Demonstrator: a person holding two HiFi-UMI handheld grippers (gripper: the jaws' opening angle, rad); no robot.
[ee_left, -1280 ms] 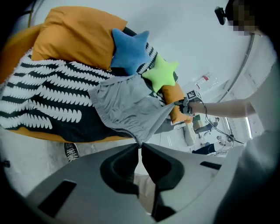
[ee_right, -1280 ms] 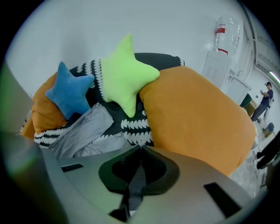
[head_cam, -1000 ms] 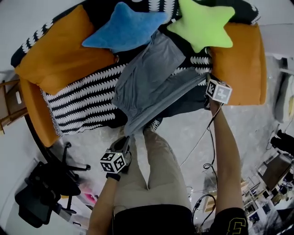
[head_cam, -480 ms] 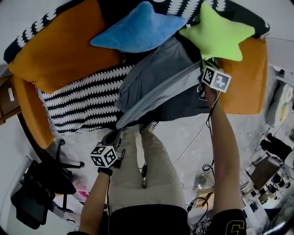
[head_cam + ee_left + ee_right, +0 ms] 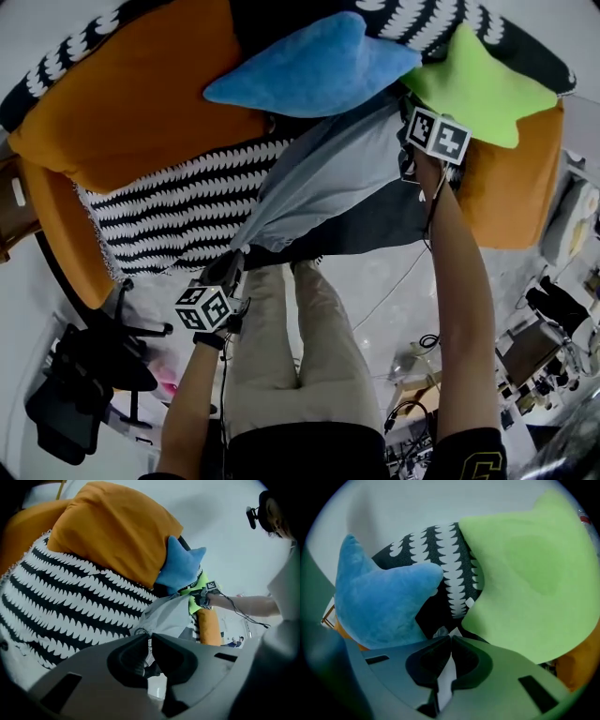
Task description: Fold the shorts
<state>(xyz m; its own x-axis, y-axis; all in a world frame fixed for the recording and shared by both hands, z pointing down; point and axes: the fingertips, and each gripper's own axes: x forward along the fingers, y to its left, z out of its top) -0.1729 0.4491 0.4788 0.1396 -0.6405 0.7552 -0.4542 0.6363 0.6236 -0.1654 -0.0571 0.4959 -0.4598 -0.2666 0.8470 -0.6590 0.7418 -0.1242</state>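
The left hand-held gripper (image 5: 150,638) is sitting at six o'clock, its jaws pinching a bunched edge of the grey shorts (image 5: 171,616). The shorts are stretching toward two o'clock, reaching the right hand-held gripper (image 5: 205,596). An orange cushion (image 5: 108,527) is filling eleven o'clock, a black-and-white blanket (image 5: 70,602) is spreading at nine, and a blue star pillow (image 5: 180,566) is lying at one.

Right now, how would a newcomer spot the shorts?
Find the orange sofa with the black-and-white throw. In front of its blue star cushion and green star cushion, the shorts stretch between the left tongs and right tongs. Nothing else there is plain grey.
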